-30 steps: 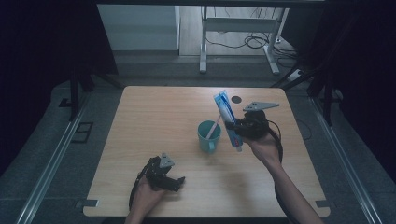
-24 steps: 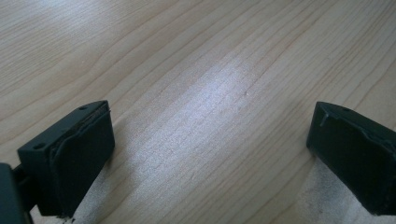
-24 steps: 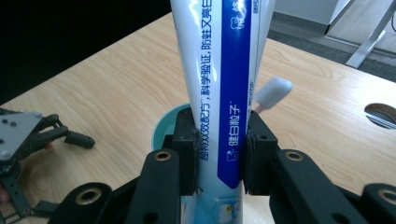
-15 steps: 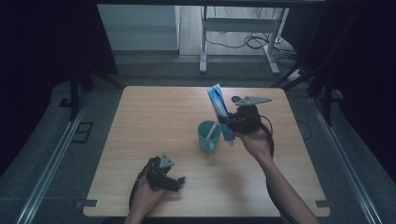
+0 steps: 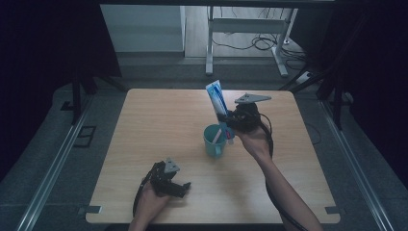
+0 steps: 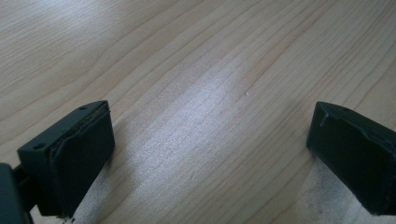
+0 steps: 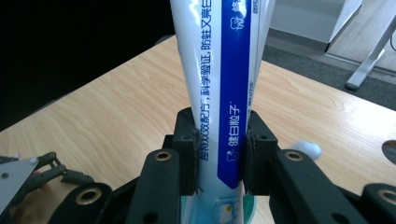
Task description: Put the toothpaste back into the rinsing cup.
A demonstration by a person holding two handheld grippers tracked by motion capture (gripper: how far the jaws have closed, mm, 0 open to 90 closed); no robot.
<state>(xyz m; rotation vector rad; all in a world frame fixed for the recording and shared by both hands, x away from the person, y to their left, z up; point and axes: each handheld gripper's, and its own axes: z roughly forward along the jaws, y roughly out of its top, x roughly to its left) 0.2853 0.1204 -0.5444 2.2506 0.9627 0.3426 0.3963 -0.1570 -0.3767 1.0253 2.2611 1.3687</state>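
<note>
In the right gripper: jaws squeezed snug on the toothpaste tube, one on each flat side, low down on it. Nothing else in the grip.

Just changed: tube moved across and tipped up. A second ago leaning and off to the side of the cup; now standing almost straight, tall end poking up above the jaws, short end pointing down. Right under the jaws, the green cup, rim peeking out below the tube. Looks like getting ready to drop the tube into the cup. Not in yet, by the look of it. Hard to tell if the bottom end is past the rim.

From up high: right gripper held above and just behind the cup, hand turned so the jaws point sideways at the tube. Forearm reaching up from the near edge of the table, wrist bent a little. Something thin and white already leaning inside the cup.

Far off, near the front edge: left gripper, same spot as before, resting low on the wood. Jaws spread wide, holding nothing, bare table between them.
</note>
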